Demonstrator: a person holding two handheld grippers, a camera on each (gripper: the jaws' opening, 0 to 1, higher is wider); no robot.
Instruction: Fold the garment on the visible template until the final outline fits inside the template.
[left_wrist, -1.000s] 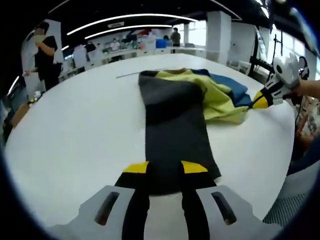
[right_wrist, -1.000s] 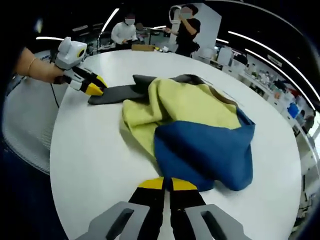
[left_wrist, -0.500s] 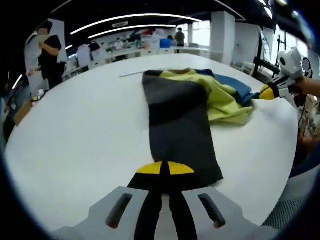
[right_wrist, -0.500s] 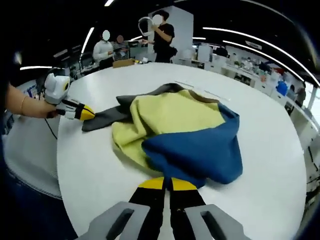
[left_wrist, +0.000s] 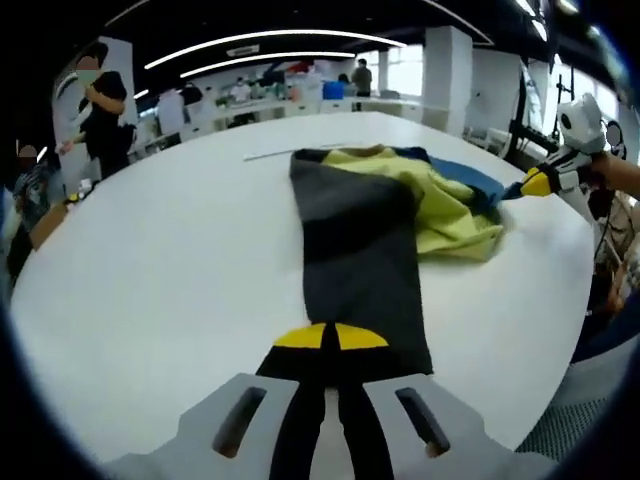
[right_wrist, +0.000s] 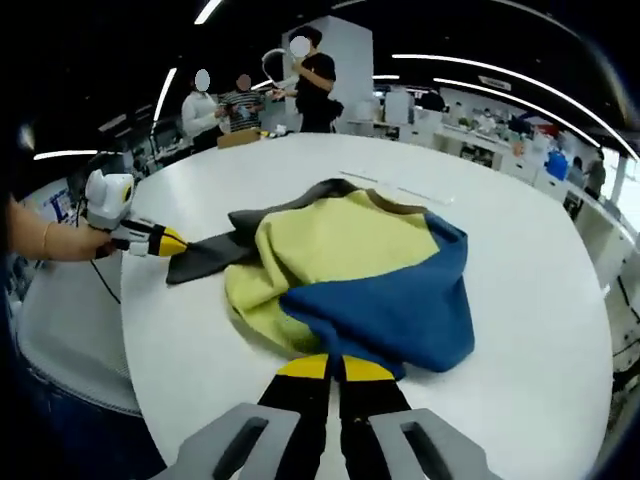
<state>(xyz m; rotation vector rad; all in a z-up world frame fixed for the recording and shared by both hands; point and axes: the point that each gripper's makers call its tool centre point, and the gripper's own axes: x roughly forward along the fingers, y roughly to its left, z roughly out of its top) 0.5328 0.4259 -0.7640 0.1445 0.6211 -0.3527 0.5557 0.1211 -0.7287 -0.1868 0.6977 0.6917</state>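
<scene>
A garment of yellow, blue and dark grey panels lies crumpled on a round white table (left_wrist: 150, 280). In the left gripper view its long grey sleeve (left_wrist: 355, 250) runs toward me, and my left gripper (left_wrist: 331, 338) is shut on the sleeve's end. The right gripper (left_wrist: 536, 182) comes in from the right, pinching the blue hem. In the right gripper view my right gripper (right_wrist: 334, 368) is shut on the blue panel (right_wrist: 390, 300), with the yellow panel (right_wrist: 320, 245) behind it. The left gripper (right_wrist: 168, 243) holds the grey sleeve (right_wrist: 215, 255) at the left. No template outline shows.
A thin pale strip (left_wrist: 290, 151) lies on the table beyond the garment. Several people (right_wrist: 300, 80) stand at benches in the background. The table edge (right_wrist: 140, 400) is close on my near side, with a person's forearm (right_wrist: 50, 240) beside it.
The left gripper closed on the sleeve end a second ago and stays shut. Both views have shifted slightly; the garment looks drawn a little tighter between the two grippers.
</scene>
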